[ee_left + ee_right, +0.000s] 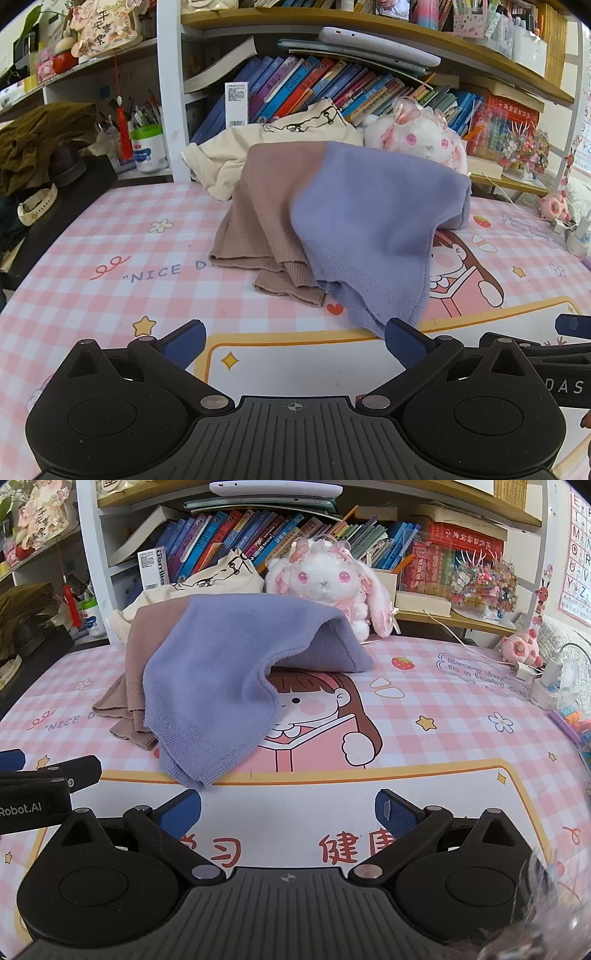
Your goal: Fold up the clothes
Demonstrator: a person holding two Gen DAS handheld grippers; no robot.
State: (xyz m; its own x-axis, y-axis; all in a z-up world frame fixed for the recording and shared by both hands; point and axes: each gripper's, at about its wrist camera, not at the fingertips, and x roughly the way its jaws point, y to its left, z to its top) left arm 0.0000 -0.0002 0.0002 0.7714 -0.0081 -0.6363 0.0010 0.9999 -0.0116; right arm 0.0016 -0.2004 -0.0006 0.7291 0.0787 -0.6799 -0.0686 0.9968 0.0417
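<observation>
A knit garment, half purple [369, 221] [218, 672] and half brown [266, 206] [135, 657], lies heaped on the pink checked desk mat [110, 236] [443, 709]. Its purple hem hangs toward me. A cream garment [229, 162] [207, 581] is piled behind it. My left gripper [295, 343] stands open just short of the purple hem, nothing between its blue pads. My right gripper [288, 812] is open too, empty, its left pad near the hem's tip. The left tool [48, 786] shows at the right wrist view's left edge.
A white and pink plush rabbit [421, 140] [325, 579] sits behind the clothes against the bookshelf [332, 85]. A small pink plush [521, 650], chargers and cables [550, 679] lie at the right. A dark bag, a watch [37, 206] and a pen cup [147, 144] stand at the left.
</observation>
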